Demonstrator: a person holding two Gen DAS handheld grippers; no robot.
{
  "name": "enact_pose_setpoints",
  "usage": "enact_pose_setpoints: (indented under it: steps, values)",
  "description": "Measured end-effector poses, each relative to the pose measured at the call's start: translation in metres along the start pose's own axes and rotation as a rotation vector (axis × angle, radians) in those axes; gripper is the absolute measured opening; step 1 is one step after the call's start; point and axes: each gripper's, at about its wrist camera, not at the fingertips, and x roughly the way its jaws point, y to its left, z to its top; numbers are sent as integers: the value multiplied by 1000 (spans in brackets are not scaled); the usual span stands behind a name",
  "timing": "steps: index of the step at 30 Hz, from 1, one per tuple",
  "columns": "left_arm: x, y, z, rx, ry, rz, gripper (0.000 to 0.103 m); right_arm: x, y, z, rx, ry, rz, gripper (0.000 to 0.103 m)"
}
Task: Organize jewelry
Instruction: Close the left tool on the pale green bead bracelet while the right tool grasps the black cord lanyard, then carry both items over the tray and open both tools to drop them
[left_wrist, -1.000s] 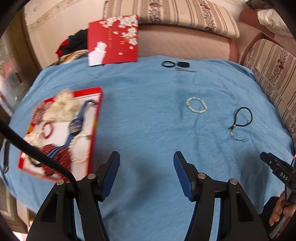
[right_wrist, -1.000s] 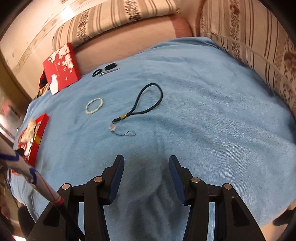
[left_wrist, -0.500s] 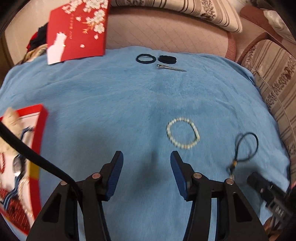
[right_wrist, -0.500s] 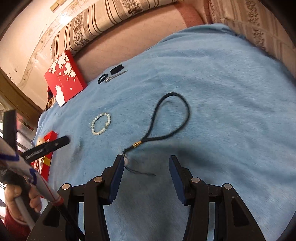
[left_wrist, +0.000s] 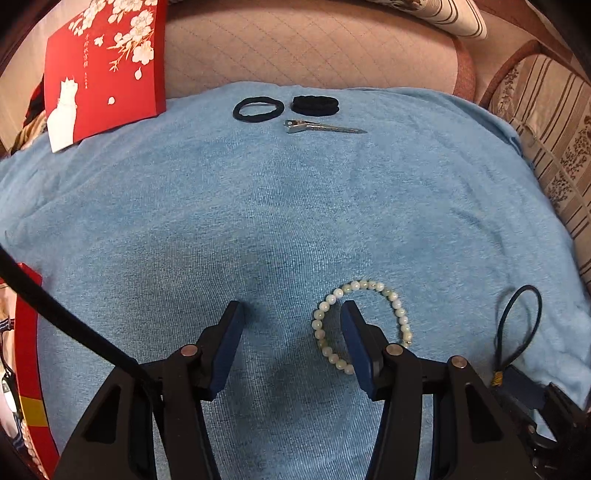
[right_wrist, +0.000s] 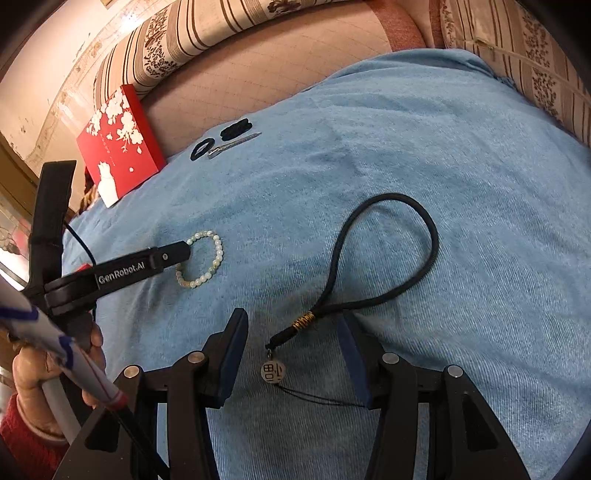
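Both grippers tilt steeply downward, jaws parted and gripping nothing. The left gripper (left_wrist: 291, 314) has narrowed its gap a bit; the right gripper (right_wrist: 293, 325) sits half-spread. A hand (right_wrist: 40, 373) clutches the left handle.

A soft, matt blue terry cloth (left_wrist: 295, 221) with a fine nap covers the surface; the pale green bead bracelet (left_wrist: 397, 306) looks like smooth, glossy stone or glass; the black braided cord loop (right_wrist: 432, 236) is matt, bound by a shiny gold wire coil, with a dull pale disc pendant (right_wrist: 272, 371); two black fabric hair ties (left_wrist: 258, 109) look fuzzy; the slim silver metal hair clip (left_wrist: 325, 127) gleams; the red flowered box lid (left_wrist: 103, 66) is smooth card; the quilted pink sofa seat (left_wrist: 314, 48) is woven cloth.
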Motion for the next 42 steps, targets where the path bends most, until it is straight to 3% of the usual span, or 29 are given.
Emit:
enact_pose_setpoints:
  steps: [4, 5, 6, 7, 8, 10, 16, 24, 33, 42]
  values:
    - [2, -20, -13, 93, -59, 116, 50, 5, 13, -2, -53, -17, -74, 55]
    - [1, -23, -15, 100, -66, 122, 42, 6, 17, -4, -75, -23, -103, 53]
    - [-1, -24, -15, 104, -66, 123, 34, 6, 19, -5, -90, -28, -129, 41]
    - [-2, -25, -15, 110, -60, 113, 6, 7, 20, -6, -110, -34, -161, 26]
    - [-3, -26, -15, 113, -41, 76, 5, 7, 21, -7, -129, -38, -182, 20]
    - [-8, -26, -16, 108, -28, 28, 5, 4, 16, -7, -133, -38, -176, 10]
    - [-46, -15, -27, 48, -36, -77, 5, -24, 5, -6, -102, -55, -107, 8]
    - [-127, 20, -48, -3, -122, -113, 5, -75, 26, -12, -151, -114, -43, 8]
    - [-209, 108, -84, -92, -198, -71, 5, -114, 80, -25, -227, -139, 60, 8]
    - [-234, 213, -101, -196, -190, 55, 5, -99, 169, -41, -343, -74, 190, 8]
